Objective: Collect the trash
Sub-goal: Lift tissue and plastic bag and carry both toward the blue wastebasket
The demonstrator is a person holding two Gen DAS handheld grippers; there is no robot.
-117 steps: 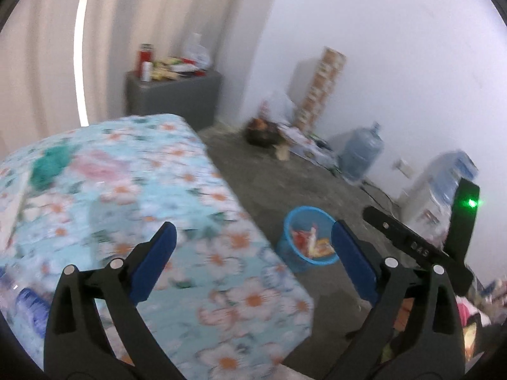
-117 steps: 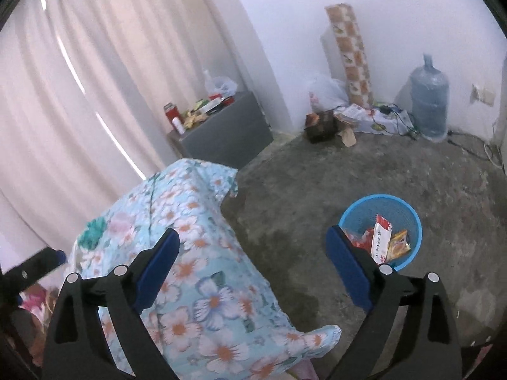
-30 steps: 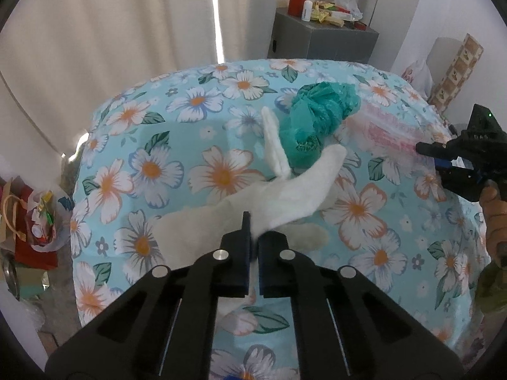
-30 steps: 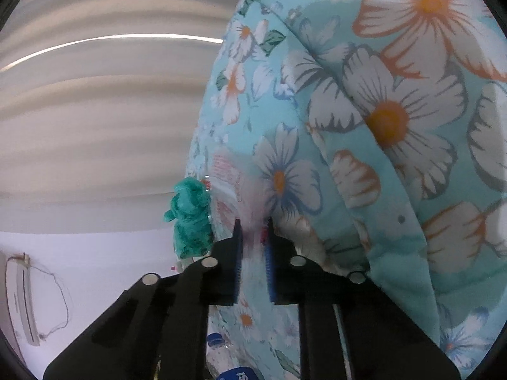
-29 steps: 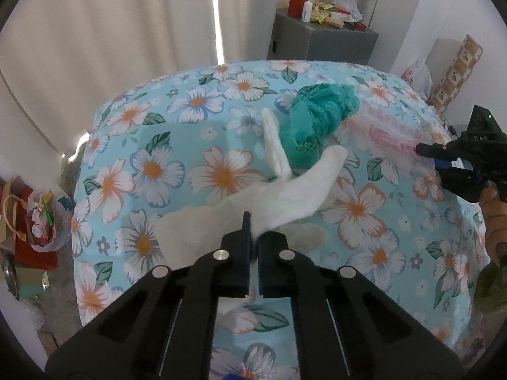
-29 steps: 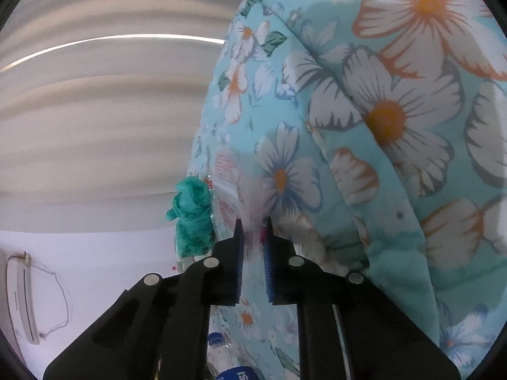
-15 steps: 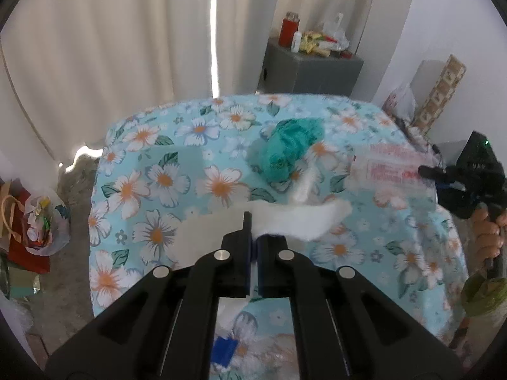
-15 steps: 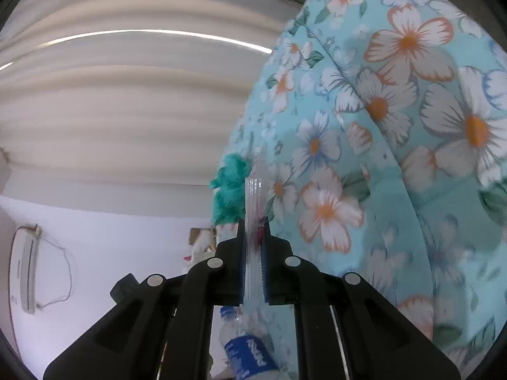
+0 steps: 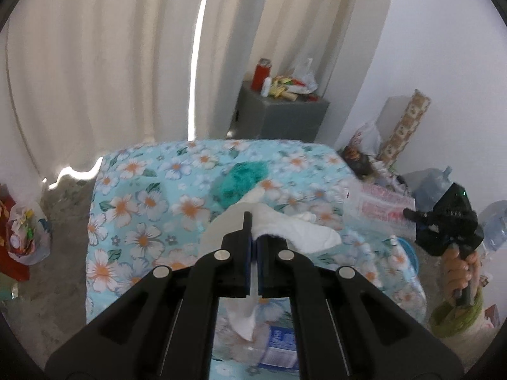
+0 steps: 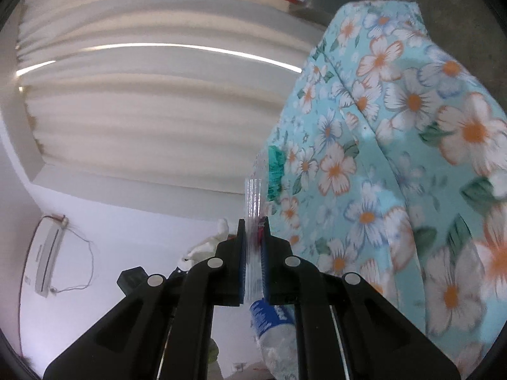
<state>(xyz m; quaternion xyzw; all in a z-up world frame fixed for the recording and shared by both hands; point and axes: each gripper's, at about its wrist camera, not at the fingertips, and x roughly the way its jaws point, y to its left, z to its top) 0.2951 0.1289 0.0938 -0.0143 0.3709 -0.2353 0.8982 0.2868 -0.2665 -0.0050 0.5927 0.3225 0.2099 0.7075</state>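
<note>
Lifted since a second ago: crumpled white tissue paper, now off the floral turquoise tablecloth, clamped in the closed left gripper. Right gripper is closed on a clear plastic wrapper with red print, raised beside the cloth's edge. Beyond the left fingertips lies a teal crumpled bag. Below both grippers: a clear plastic bottle with blue label.
</note>
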